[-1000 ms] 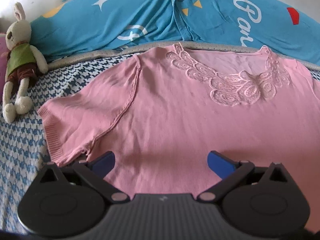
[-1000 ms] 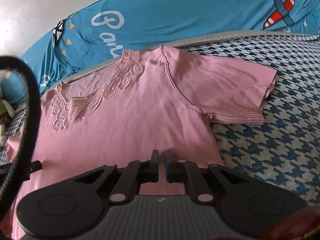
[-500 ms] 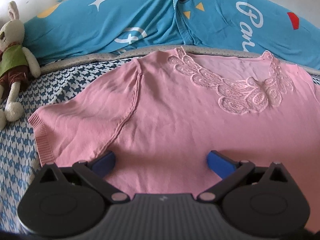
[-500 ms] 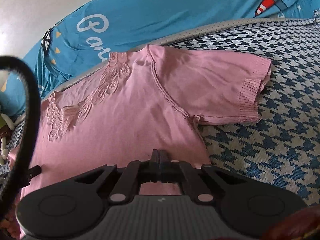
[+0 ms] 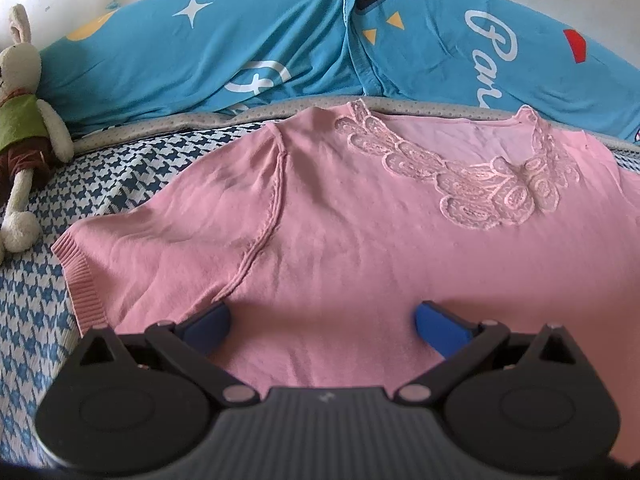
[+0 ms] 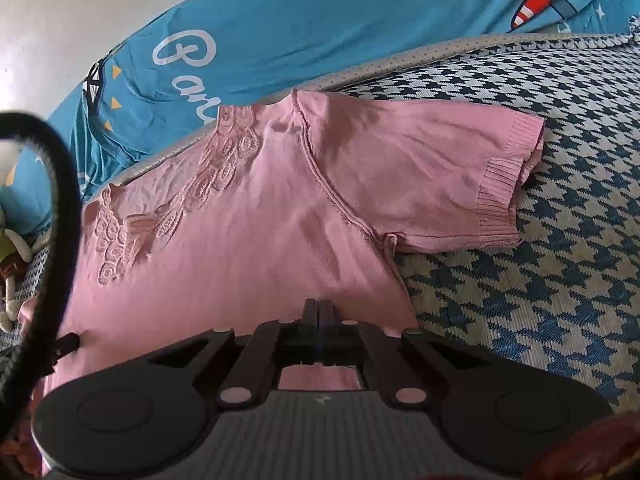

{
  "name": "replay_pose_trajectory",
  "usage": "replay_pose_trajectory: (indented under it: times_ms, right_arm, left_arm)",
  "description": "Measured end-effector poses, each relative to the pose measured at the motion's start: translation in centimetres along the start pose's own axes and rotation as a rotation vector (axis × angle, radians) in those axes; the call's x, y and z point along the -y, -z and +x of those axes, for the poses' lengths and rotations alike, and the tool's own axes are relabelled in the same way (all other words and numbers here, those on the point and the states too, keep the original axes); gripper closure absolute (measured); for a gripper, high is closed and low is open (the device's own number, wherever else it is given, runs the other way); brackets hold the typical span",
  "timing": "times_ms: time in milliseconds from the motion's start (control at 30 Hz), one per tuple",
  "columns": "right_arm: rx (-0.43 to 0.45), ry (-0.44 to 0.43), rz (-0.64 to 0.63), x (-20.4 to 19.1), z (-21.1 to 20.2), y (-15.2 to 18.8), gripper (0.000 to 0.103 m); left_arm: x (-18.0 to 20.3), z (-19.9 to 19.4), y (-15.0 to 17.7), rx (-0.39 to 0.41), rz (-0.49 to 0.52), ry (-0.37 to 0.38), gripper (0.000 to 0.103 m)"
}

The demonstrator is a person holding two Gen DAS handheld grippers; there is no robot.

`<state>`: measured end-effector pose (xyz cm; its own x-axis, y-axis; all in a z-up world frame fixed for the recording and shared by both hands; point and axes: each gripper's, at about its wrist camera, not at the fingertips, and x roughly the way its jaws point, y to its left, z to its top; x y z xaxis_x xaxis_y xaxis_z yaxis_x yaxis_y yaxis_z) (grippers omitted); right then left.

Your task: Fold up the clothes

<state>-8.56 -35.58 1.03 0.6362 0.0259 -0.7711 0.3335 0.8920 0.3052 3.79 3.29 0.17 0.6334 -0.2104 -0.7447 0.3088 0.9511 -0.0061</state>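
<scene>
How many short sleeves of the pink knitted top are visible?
2. One ribbed-cuff sleeve lies at the left of the pink knitted top in the left wrist view; the other sleeve lies at the right in the right wrist view.

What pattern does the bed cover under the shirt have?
Blue-and-white houndstooth on the bed cover, clearest in the right wrist view.

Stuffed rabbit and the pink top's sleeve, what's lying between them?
Nothing but bare bedcover: the left wrist view shows only blue-and-white check between the stuffed rabbit and the sleeve of the pink top.
</scene>
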Motion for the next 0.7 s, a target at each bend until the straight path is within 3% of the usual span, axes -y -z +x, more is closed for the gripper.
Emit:
replay_pose_trajectory:
  times_ms: [67, 233, 433, 700]
  right_arm:
    - [-0.001, 0.004, 0.003, 0.0, 0.0, 0.0, 0.103]
    - [-0.002, 0.015, 0.014, -0.2, 0.0, 0.0, 0.103]
    - [-0.002, 0.016, 0.021, -0.2, 0.0, -0.1, 0.103]
    - [-0.003, 0.020, 0.025, -0.2, 0.1, -0.1, 0.103]
  left_arm:
    - [-0.2, -0.4, -0.2, 0.000, -0.018, 0.029, 0.008]
    - [-0.8, -1.9, -1.1, 0.006, -0.104, 0.213, 0.011]
    - [1.6, -3.3, -1.2, 0.020, -0.057, 0.333, 0.011]
    - [3.1, -1.7, 0.3, -0.029, 0.030, 0.324, 0.020]
